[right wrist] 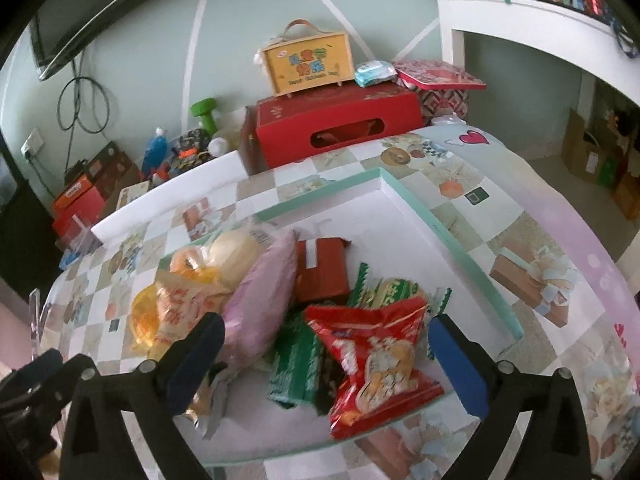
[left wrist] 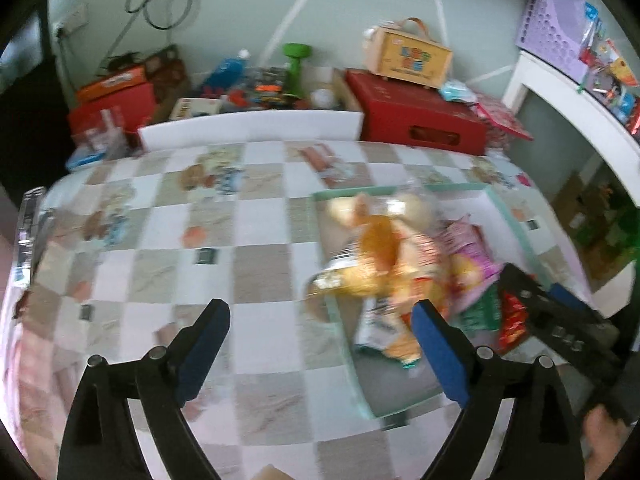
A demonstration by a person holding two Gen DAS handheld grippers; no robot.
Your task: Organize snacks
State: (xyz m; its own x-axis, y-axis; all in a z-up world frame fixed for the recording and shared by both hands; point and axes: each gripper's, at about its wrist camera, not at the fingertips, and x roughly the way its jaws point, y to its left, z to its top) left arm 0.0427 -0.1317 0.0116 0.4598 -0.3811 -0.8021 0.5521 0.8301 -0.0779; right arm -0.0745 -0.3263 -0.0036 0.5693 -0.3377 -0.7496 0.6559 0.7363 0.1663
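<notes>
While both hang open, red snack bag [right wrist: 376,364] lies between right gripper [right wrist: 326,354] fingers.

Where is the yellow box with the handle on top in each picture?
Left wrist view: the yellow box sits top centre-right, against the wall, on the red box.
Right wrist view: the yellow box sits top centre, on the same red box.
Shared landmark: the green dumbbell to its left.

- The left claw [left wrist: 320,320] is built of black plastic arms, each tipped with a blue pad.
- Round silver screws are set at its joints.
- The right claw [right wrist: 326,340] is made the same.
</notes>
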